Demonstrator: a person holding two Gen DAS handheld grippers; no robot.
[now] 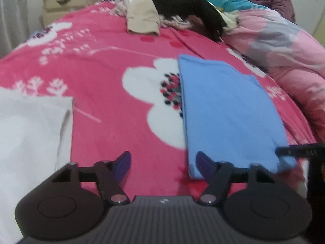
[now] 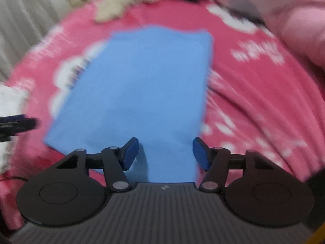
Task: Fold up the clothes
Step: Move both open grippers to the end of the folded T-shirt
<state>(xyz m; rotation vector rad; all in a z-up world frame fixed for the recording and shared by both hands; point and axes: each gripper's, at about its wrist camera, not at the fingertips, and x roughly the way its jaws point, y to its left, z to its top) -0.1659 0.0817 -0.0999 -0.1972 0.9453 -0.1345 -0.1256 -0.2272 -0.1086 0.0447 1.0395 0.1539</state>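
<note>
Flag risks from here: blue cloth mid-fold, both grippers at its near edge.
1. The left gripper sits off the left edge of the blue cloth, over bare pink blanket; closing could pinch blanket instead.
2. The right gripper hangs open over the cloth's near end; a shallow pinch may catch one layer only and spoil the fold.

The folded sky-blue cloth garment (image 1: 229, 109) looks smooth and matt, a fine knit without sheen. Under it, the pink flower-printed bed blanket (image 1: 105, 65) appears soft and fleecy, slightly napped. A flat white cloth (image 1: 30, 134) beside it is plain and matt. The left tongs (image 1: 163, 165) and right tongs (image 2: 165, 154) are matt dark plastic with ribbed housings, dull blue pads and small shiny metal pivot pins. The cream bedside cabinet (image 1: 69, 2) looks like painted wood.
</note>
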